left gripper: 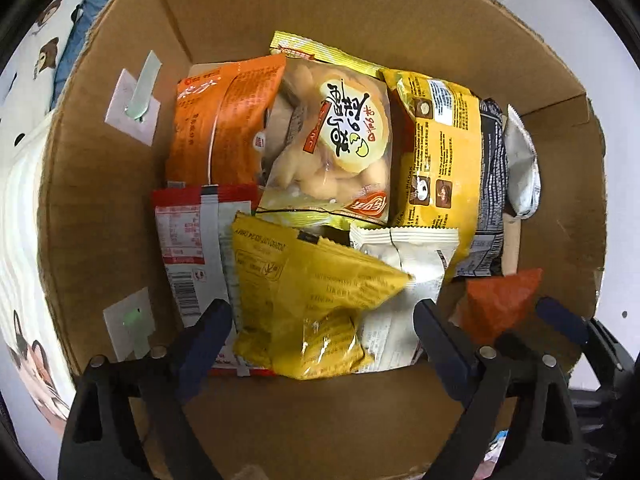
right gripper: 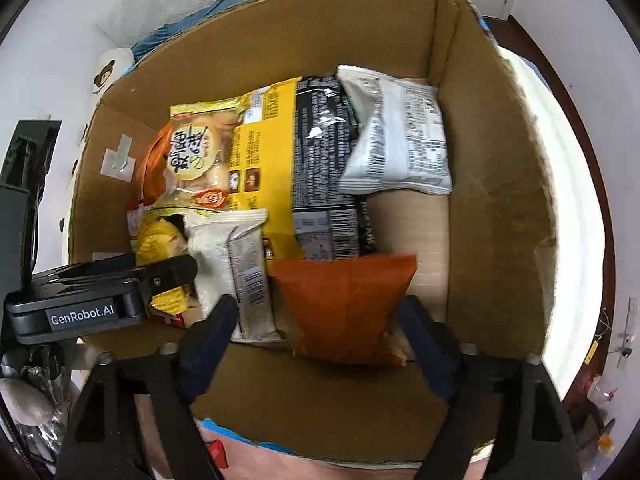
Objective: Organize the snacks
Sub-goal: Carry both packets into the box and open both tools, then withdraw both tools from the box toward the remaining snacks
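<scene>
Both grippers reach down into an open cardboard box (left gripper: pixel 100 208) packed with snack packets. The left gripper (left gripper: pixel 322 328) has its jaws spread wide, and a crinkled yellow packet (left gripper: pixel 308 300) lies between them; whether the pads touch it cannot be told, since a gap shows on at least the left side. Just beyond the jaws, a white packet (left gripper: pixel 416 256) sits beside the yellow one toward the right finger, and a red-and-white packet with a barcode (left gripper: pixel 184 248) lies ahead of the left finger. Farther ahead of the jaws lie a clear bag of pale biscuits with a round yellow label (left gripper: pixel 340 136), an orange packet (left gripper: pixel 220 120) to its left, and a yellow-and-black noodle pack (left gripper: pixel 444 152) to its right, with a silver-white pouch (left gripper: pixel 520 168) at the far right edge. The right gripper (right gripper: pixel 318 322) also stands wide, and a rust-red packet (right gripper: pixel 348 304) sits between its blue-padded fingers (right gripper: pixel 210 340), close to both, though firm contact cannot be confirmed. In the right wrist view the left gripper's black body comes in from the left of the jaws, over the yellow packet. Ahead of the right jaws lie the noodle pack and a white pouch with a barcode, with bare box floor to the right of them.
</scene>
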